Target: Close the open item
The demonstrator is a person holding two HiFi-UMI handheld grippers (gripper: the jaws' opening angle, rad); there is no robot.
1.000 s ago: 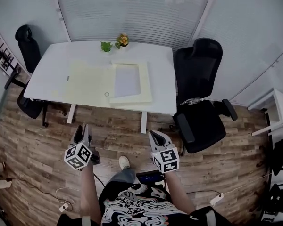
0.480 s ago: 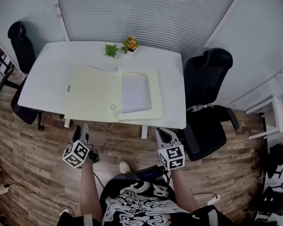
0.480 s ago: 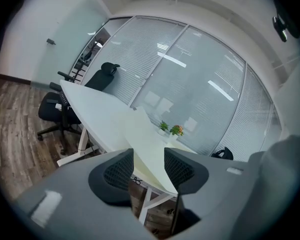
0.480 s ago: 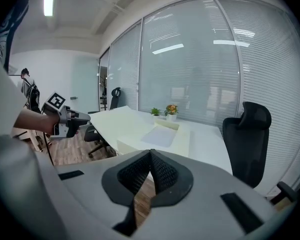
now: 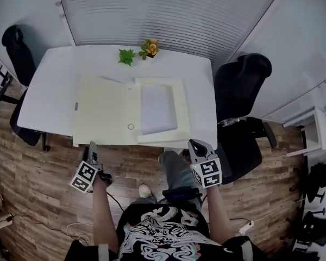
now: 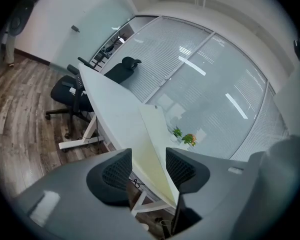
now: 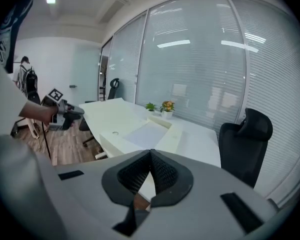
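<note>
A large pale-yellow file box (image 5: 157,110) lies open on the white table (image 5: 49,86), its lid (image 5: 100,110) spread flat to the left and a white sheet inside. My left gripper (image 5: 91,148) hangs just short of the table's near edge. Its jaws are opening and nothing is between them (image 6: 149,166); the lid's edge (image 6: 152,139) shows beyond the gap. My right gripper (image 5: 195,145) is also in front of the table edge, below the box's right half. Its jaws (image 7: 151,156) are shut and hold nothing, with the box (image 7: 145,134) ahead.
Two small potted plants (image 5: 126,55) (image 5: 149,48) stand at the table's far edge by the blinds. A black office chair (image 5: 242,91) sits right of the table, another (image 5: 16,48) at its left end. Cables lie on the wooden floor (image 5: 38,178).
The person has stepped toward the table, so both grippers now sit close to its near edge. The box has not moved.
</note>
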